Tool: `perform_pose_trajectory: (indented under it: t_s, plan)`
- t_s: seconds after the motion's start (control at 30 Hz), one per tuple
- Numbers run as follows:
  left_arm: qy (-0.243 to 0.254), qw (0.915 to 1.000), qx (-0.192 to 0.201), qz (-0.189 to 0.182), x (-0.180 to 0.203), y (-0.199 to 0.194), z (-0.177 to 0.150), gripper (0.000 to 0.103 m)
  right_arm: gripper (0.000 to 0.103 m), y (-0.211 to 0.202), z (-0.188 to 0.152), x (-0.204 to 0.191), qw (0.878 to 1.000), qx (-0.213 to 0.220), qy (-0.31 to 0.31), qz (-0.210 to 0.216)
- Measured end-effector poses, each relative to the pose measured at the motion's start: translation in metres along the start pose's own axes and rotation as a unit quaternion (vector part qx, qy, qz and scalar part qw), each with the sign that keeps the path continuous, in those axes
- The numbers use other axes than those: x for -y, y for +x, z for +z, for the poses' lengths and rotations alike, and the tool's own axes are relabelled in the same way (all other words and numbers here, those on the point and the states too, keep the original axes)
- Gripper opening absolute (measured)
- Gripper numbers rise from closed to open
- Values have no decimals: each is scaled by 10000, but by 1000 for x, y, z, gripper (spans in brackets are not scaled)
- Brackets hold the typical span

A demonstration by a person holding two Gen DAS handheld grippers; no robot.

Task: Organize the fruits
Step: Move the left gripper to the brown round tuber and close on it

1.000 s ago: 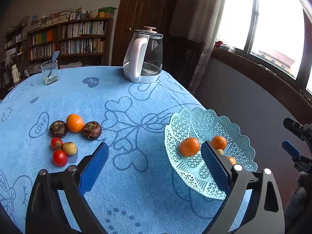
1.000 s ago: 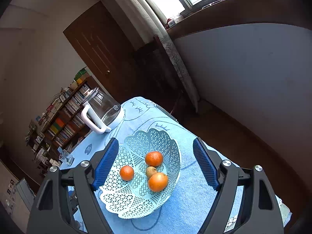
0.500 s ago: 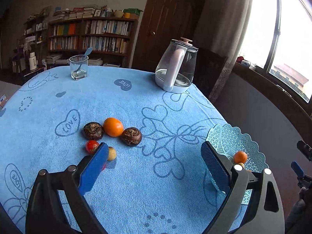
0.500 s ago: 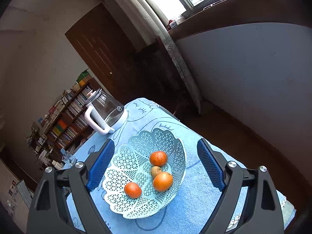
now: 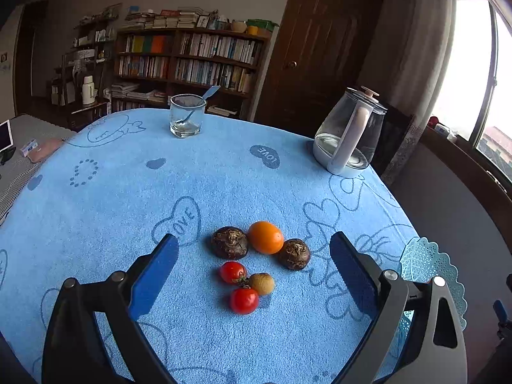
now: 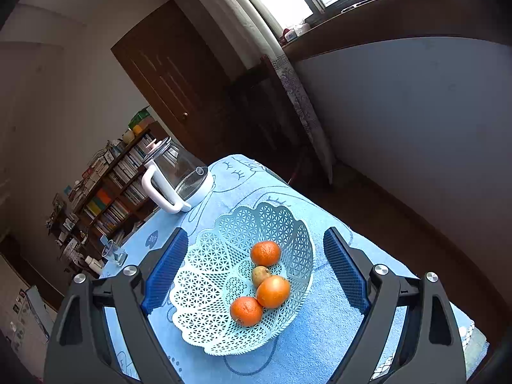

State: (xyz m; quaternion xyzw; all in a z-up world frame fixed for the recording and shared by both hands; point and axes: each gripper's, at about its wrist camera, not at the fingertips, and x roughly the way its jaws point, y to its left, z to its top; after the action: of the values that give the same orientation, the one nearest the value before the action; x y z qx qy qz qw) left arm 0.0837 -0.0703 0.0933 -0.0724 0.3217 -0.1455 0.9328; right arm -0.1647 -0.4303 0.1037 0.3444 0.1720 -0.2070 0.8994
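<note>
Left gripper (image 5: 252, 268) is spread wide with nothing in it, hanging over a fruit cluster mid-frame: an orange (image 5: 265, 237), two dark brown fruits (image 5: 229, 242), two tomatoes (image 5: 232, 272) and a kiwi (image 5: 261, 284) on the blue tablecloth (image 5: 128, 192). Right gripper (image 6: 252, 268) is spread too, above the lattice basket (image 6: 208, 256) with three oranges (image 6: 265, 253) and a kiwi. Kettle (image 5: 348, 137) sits upper right.

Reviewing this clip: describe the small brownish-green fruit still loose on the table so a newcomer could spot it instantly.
On the blue heart-print tablecloth, a cluster of loose fruit lies between the open left gripper's fingers. At its near edge, the small fuzzy brownish-green kiwi-like fruit sits beside two glossy red tomatoes; it is the only dull, olive-coloured oval piece there.
</note>
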Motion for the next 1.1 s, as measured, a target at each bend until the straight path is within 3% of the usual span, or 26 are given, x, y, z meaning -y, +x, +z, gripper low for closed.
perform_pose_trajectory:
  t_s: [0.3, 0.57, 1.0, 1.1]
  plan:
    - [-41, 9990, -295, 321, -25, 32, 1, 95, 88, 4, -6, -2, 9999, -77, -67, 3]
    - [226, 9964, -637, 507, -31, 66, -8, 95, 88, 10, -10, -6, 9997, -170, -156, 5]
    - [808, 9897, -1076, 488, -23, 101, -13, 94, 88, 23, -18, -11, 9989, -342, -309, -9]
    - [879, 9883, -1159, 455, -22, 109, -12, 85, 88, 25, -20, -11, 9988, -366, -315, -26]
